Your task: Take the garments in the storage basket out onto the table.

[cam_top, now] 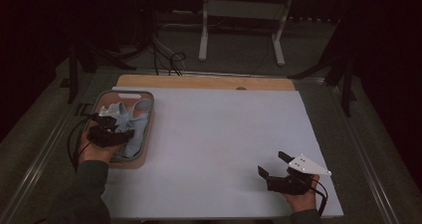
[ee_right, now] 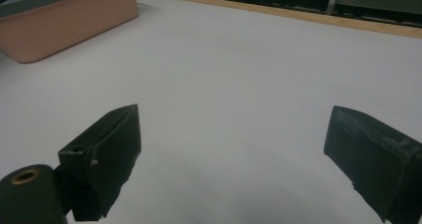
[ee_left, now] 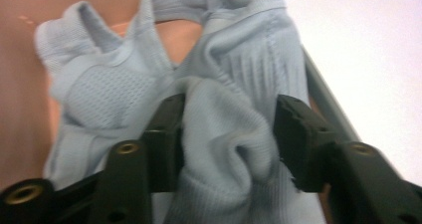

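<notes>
Down in the basket (cam_top: 147, 118), the left tongs (ee_left: 229, 129) have a bunched fold of pale blue cloth (ee_left: 234, 149) between their two black jaws. Both pads press against the ribbed fabric from either side, so the jaws stand about half apart with the cloth squeezed into a rounded pucker between them. The rest of the cloth spreads away from the grip inside the basket: a mesh-textured part lies off to one side, ribbed parts rise beyond the jaws, and a looped hem or strap sits at the far end. In the high view the left tongs (cam_top: 110, 129) lie over the near half of the basket, held by the left hand (cam_top: 92, 149), whose dark sleeve comes up from the bottom edge. The cloth (cam_top: 134, 119) fills most of the basket's inside.

The basket is pink with a grey rim and sits at the left edge of the white surface (cam_top: 214, 149). The right tongs (cam_top: 273, 165), well apart from the basket toward the near right corner of the surface, stand wide with nothing between the jaws; in the right gripper view the right tongs (ee_right: 234, 154) frame bare white surface, and the basket (ee_right: 69, 25) shows far off past the left jaw. The right hand (cam_top: 301, 196) holds them low over the surface, the grey three-cornered plate on top. A wooden strip (cam_top: 206, 82) runs along the far edge of the surface, beyond the basket.
</notes>
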The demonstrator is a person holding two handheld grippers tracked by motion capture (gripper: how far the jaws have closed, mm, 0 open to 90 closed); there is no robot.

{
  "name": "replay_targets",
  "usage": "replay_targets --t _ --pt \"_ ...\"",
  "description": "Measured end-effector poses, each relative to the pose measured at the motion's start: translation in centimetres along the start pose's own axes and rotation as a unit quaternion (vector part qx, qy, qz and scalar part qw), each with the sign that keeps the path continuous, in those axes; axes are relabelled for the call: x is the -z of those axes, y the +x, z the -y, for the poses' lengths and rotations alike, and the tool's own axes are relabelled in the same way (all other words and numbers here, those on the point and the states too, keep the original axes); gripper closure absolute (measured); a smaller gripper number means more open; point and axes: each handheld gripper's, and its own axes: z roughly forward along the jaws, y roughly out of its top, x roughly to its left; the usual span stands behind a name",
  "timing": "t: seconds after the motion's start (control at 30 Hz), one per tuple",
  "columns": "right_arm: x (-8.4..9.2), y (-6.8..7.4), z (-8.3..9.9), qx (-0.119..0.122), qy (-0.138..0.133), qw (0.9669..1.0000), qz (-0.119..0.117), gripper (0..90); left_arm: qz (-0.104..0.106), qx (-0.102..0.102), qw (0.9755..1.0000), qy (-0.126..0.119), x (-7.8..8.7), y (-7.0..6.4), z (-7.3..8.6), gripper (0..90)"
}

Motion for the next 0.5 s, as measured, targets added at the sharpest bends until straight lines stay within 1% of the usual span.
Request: replay_targets --t 0.1,0.2,0.23,0.3,0.37,0.43,0.5 --pt "0.0 0.0 0.0 0.0 0.0 1.0 0.0 7.9 -0.002 -0.009 0.9999 0.009 -0.5 -0.5 -0.2 32.6" --pt "0.0 0.0 0.0 0.0 0.0 1.0 0.0 7.9 -0.018 -0.009 0.9997 0.015 -0.9 -0.8 -0.4 21.0" --pt "0.0 0.0 0.0 0.0 0.0 1.0 0.0 7.9 -0.025 -0.009 0.9995 0.019 -1.0 -0.9 -0.5 18.3" --pt "0.0 0.0 0.0 0.0 0.0 1.0 0.0 8.0 -0.028 -0.008 0.9993 0.024 -1.4 -0.9 -0.6 15.3" --pt "0.0 0.0 0.0 0.001 0.0 1.0 0.0 8.0 -0.035 -0.006 0.9988 0.034 -1.7 -0.9 -0.8 11.5" --pt "0.0 0.0 0.0 0.0 0.0 1.0 0.0 7.9 -0.044 -0.007 0.9979 0.047 -2.2 -0.9 -1.0 7.8" --pt "0.0 0.0 0.0 0.0 0.0 1.0 0.0 8.0 -0.056 -0.001 0.9969 0.056 -2.5 -0.8 -1.2 3.9"
